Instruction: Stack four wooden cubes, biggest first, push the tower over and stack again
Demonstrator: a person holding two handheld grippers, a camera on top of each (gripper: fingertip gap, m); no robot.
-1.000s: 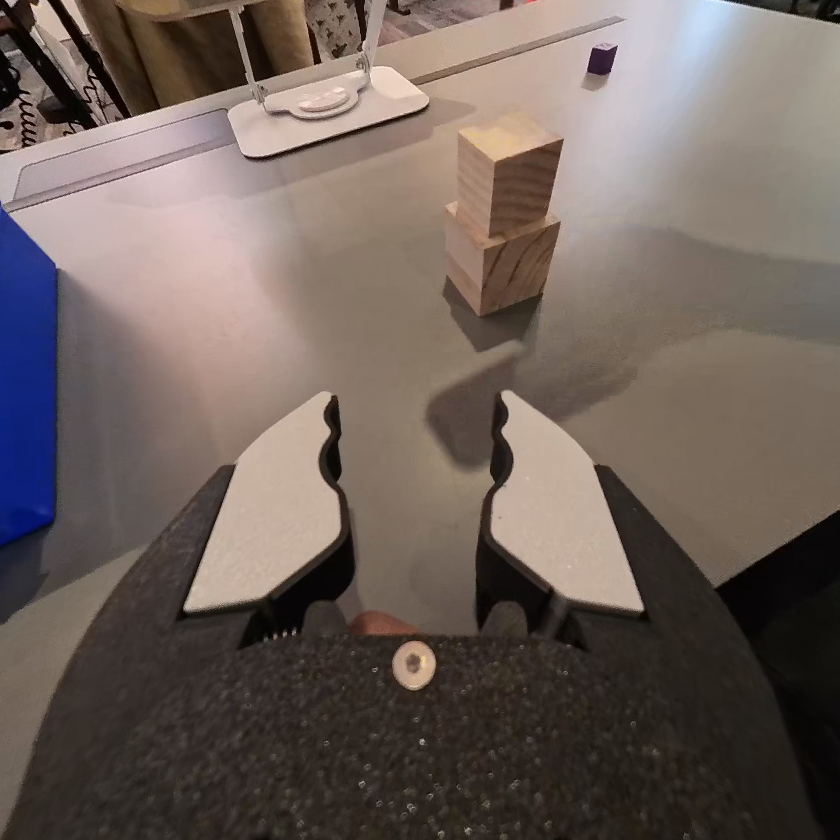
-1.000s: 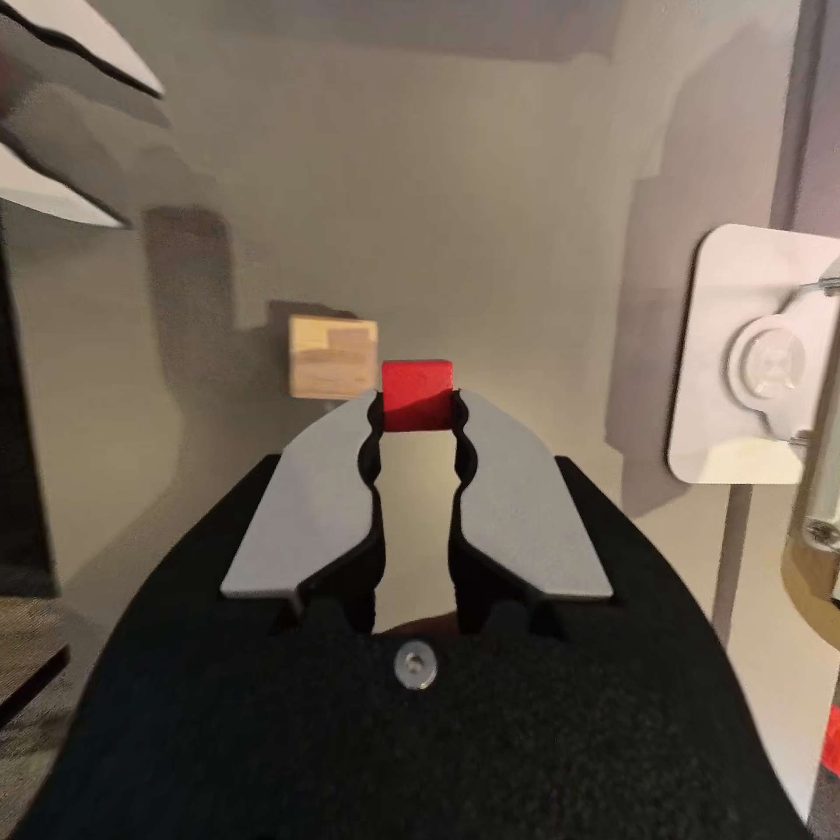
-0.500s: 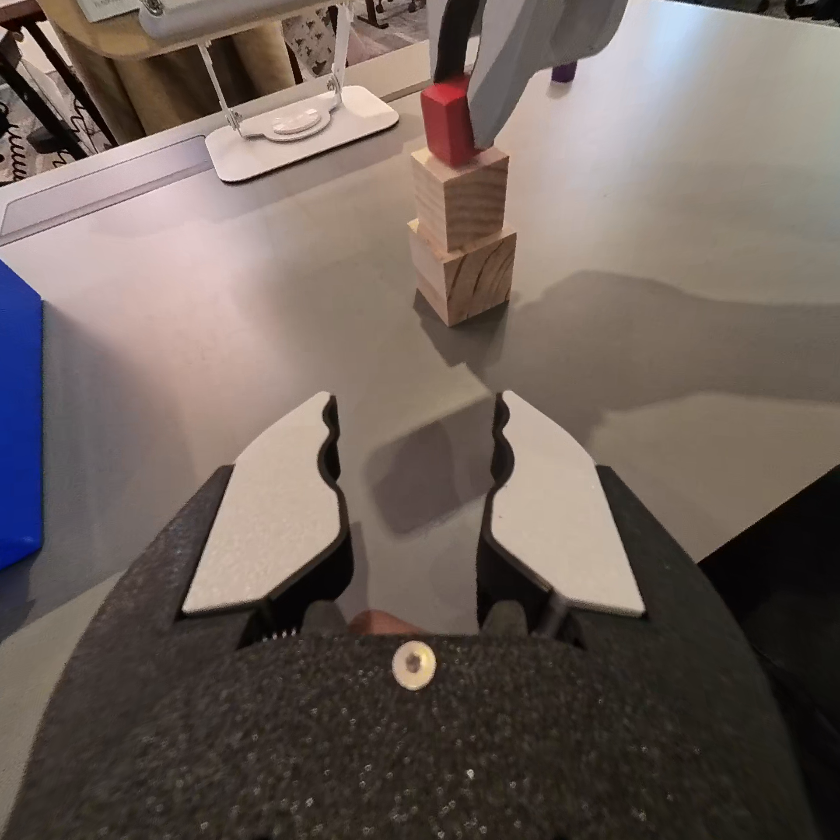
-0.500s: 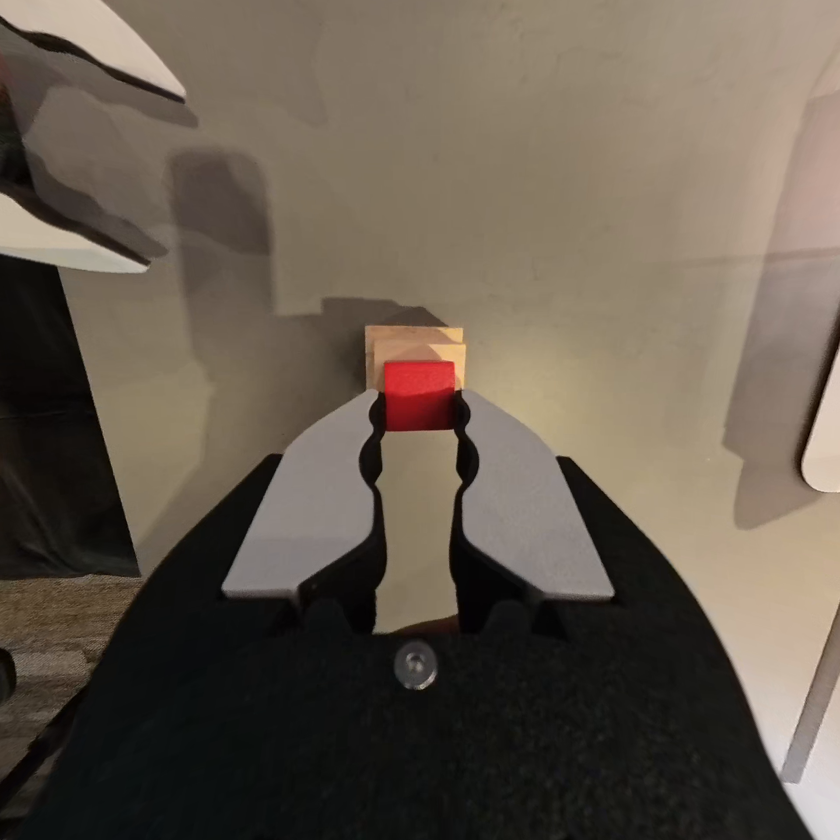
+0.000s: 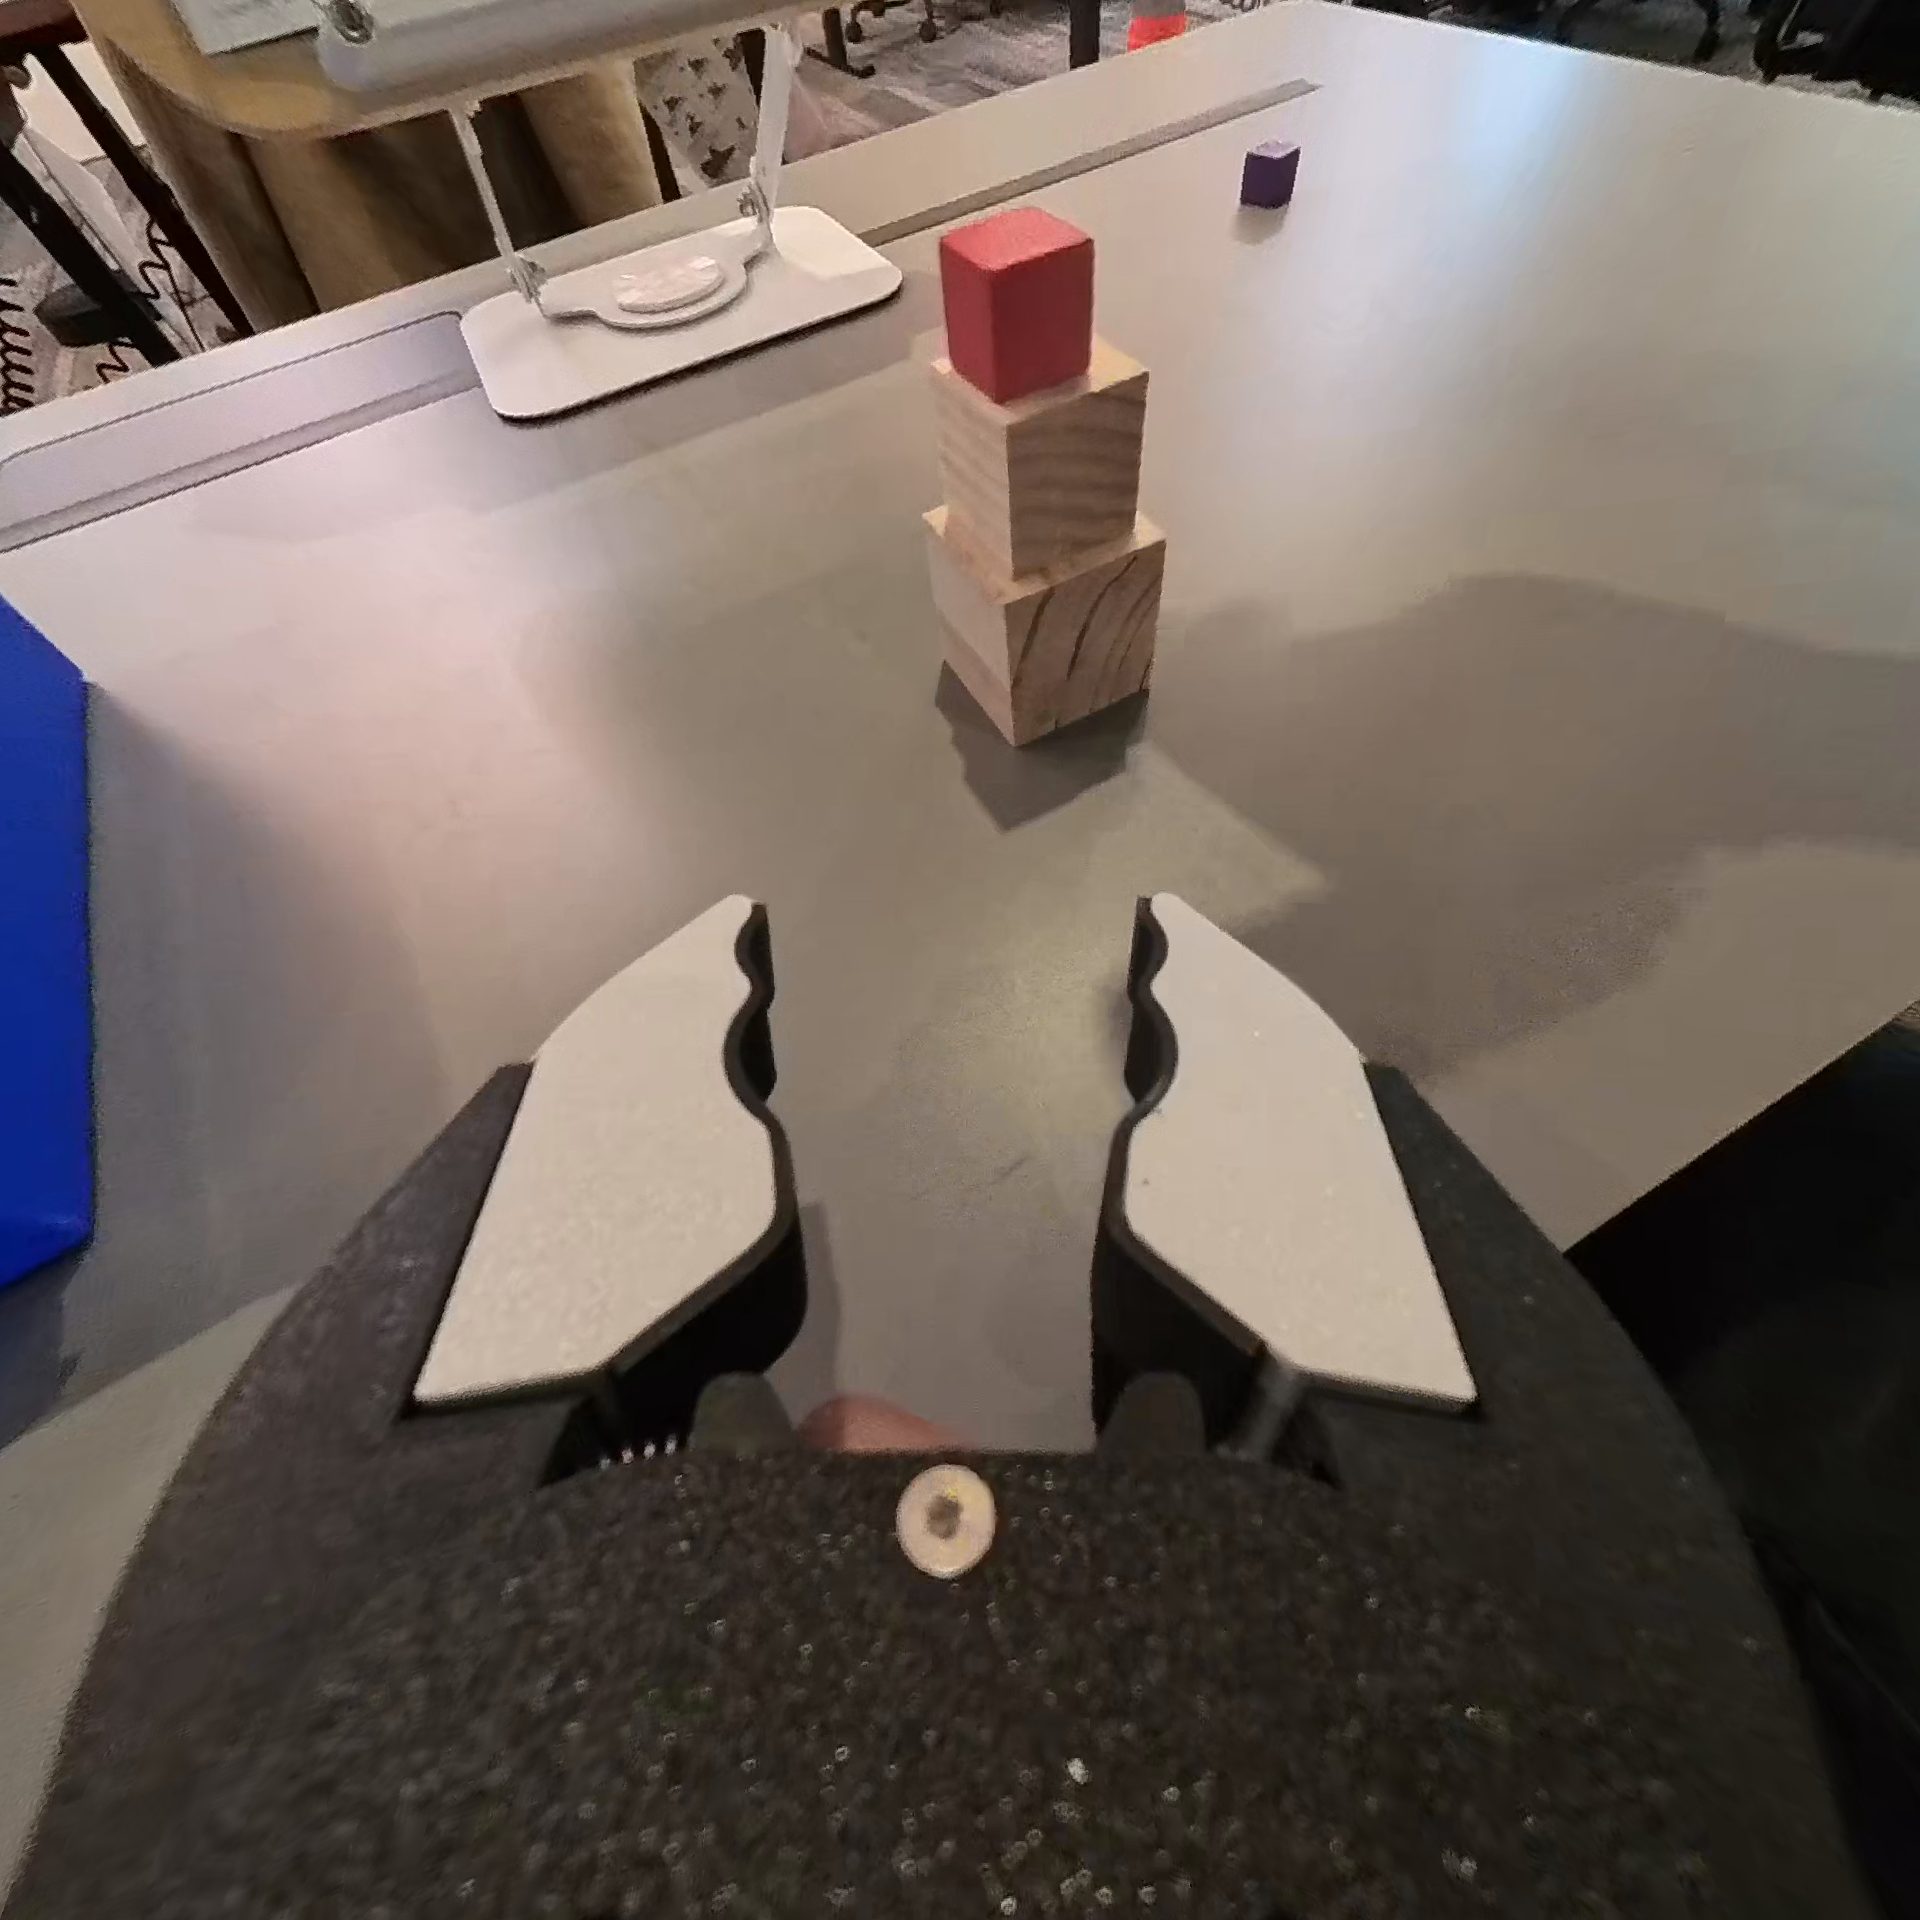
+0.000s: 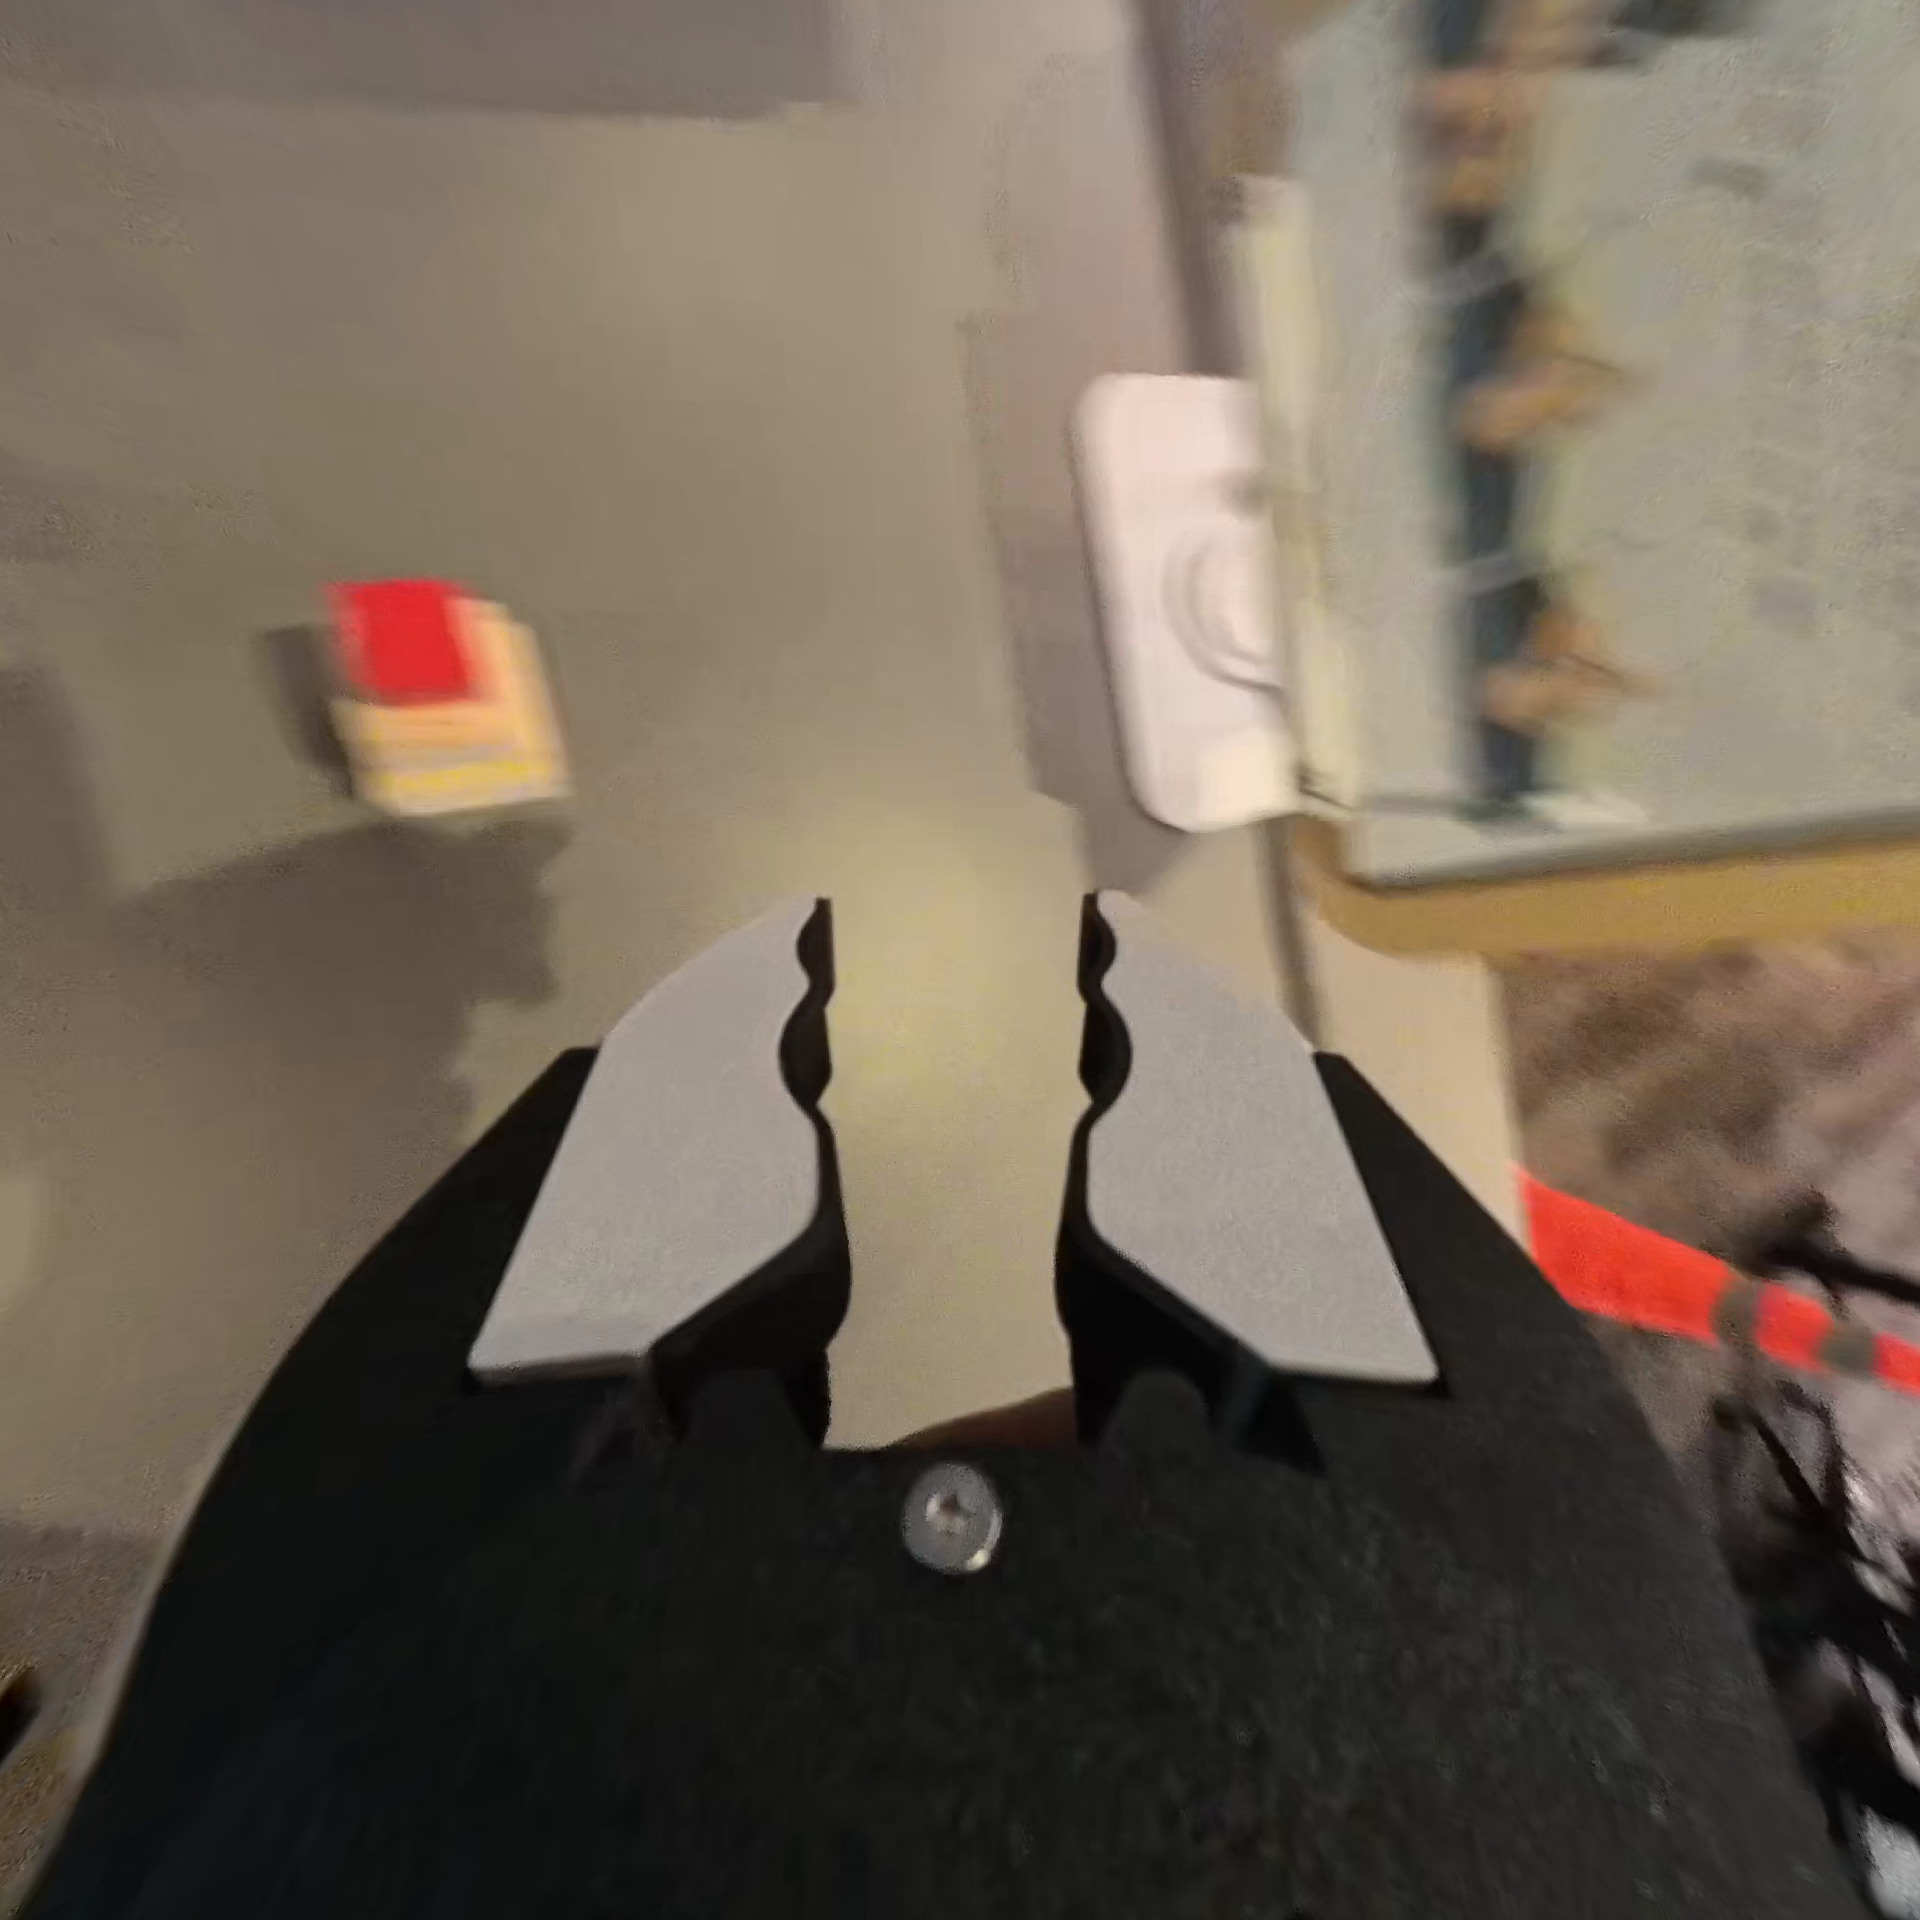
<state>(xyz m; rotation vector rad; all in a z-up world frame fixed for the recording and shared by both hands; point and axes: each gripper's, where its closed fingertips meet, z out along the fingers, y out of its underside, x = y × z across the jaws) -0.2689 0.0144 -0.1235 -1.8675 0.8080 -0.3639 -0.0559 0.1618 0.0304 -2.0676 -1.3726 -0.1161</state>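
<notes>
A tower of three cubes stands on the grey table (image 5: 520,727): a large plain wooden cube (image 5: 1049,634) at the bottom, a smaller wooden cube (image 5: 1039,457) on it, and a red cube (image 5: 1016,301) on top. A small purple cube (image 5: 1269,174) lies alone at the far right. My left gripper (image 5: 951,925) is open and empty, low over the table in front of the tower. My right gripper (image 6: 954,914) is open and empty, high above the table. Its blurred view shows the tower from above, red cube (image 6: 400,639) on the wooden cubes (image 6: 457,743), to the left of the fingers.
A white stand base (image 5: 675,312) sits on the far side of the table, also in the right wrist view (image 6: 1184,603). A blue box (image 5: 36,956) stands at the left edge. The table's right edge (image 5: 1662,1143) drops off to dark floor. Spacing between my two grippers at the tips: around 30 cm. Between my left fingertips and the large plain wooden cube (image 5: 1049,634) there is roughly 12 cm.
My right gripper set the red cube on the two wooden cubes, opened, and pulled away to the right and up. The left gripper stayed open, shifting only slightly.
</notes>
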